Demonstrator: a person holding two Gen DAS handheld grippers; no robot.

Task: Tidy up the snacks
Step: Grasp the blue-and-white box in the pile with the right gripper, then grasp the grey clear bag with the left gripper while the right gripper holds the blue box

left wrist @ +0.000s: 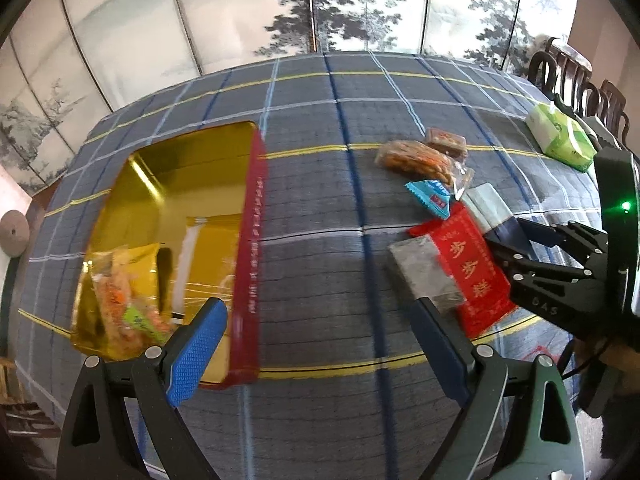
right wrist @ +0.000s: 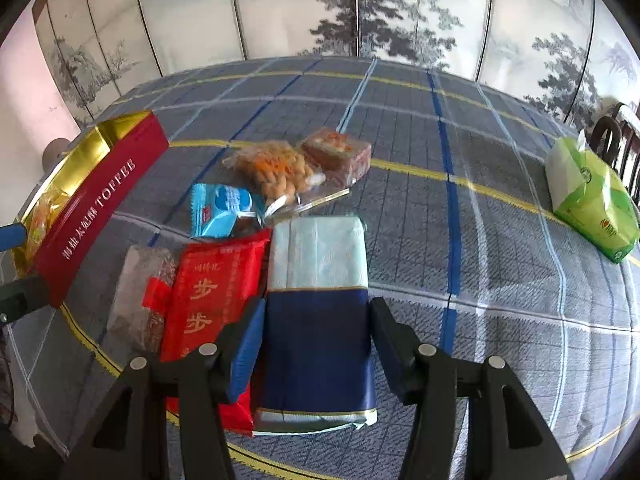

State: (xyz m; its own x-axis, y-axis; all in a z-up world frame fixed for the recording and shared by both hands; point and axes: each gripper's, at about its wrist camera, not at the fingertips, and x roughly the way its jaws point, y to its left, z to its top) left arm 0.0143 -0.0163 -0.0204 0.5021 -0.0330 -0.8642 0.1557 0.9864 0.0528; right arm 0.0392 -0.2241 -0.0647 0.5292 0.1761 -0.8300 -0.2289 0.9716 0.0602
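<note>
Right wrist view reads "TOFFEE" on the red tin [right wrist: 100, 208]. Right tool [right wrist: 316, 336] angles down, jaws apart, straddling the blue-and-mint packet [right wrist: 316, 280]. Left tool [left wrist: 320, 332] gapes empty.

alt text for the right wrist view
The right claw straddles a navy and pale-blue packet on a plaid tablecloth. Left of it lie a red packet, other wrapped snacks, and a red toffee tin.

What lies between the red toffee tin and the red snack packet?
In the right wrist view, a greyish clear-wrapped packet lies between the toffee tin and the red packet, against the red packet's side.
</note>
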